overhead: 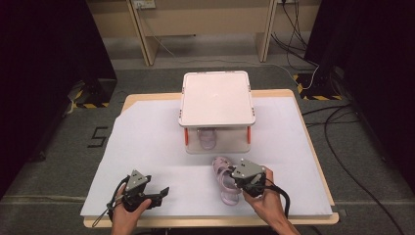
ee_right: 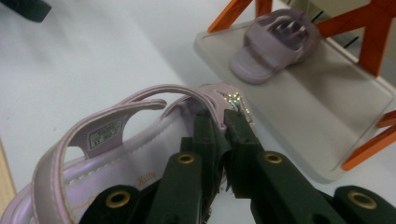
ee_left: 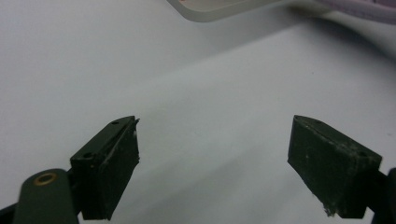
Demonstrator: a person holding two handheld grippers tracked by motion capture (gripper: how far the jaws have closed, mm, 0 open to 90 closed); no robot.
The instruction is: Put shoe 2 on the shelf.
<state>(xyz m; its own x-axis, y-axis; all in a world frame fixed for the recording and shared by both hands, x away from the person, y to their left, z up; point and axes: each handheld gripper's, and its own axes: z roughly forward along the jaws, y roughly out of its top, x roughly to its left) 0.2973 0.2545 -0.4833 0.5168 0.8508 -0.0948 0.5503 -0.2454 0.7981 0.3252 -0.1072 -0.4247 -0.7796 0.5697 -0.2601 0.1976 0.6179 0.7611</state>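
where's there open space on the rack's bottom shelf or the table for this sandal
The bottom shelf is bare in front of the sandal already there, between the orange posts. The white table cover left of the rack is open. It is crowded by the right gripper, shut on the held sandal.

Across the left half of the high view, the white worktop (overhead: 147,142) is lying bare, giving open passage from the lower left up to the far edge. The shelf rack (overhead: 217,98) is standing in the upper middle, blocking that stretch; its orange posts (ee_right: 373,42) are fencing the low tier, where a lilac sandal (ee_right: 275,42) is occupying the back. Just below the rack, in the lower middle, a second sandal (overhead: 224,181) is taking up the near approach, the right tongs (ee_right: 219,128) pinching its strap. The left tongs (ee_left: 215,154) are gaping over bare surface. Right of the rack, a narrower strip is staying free.
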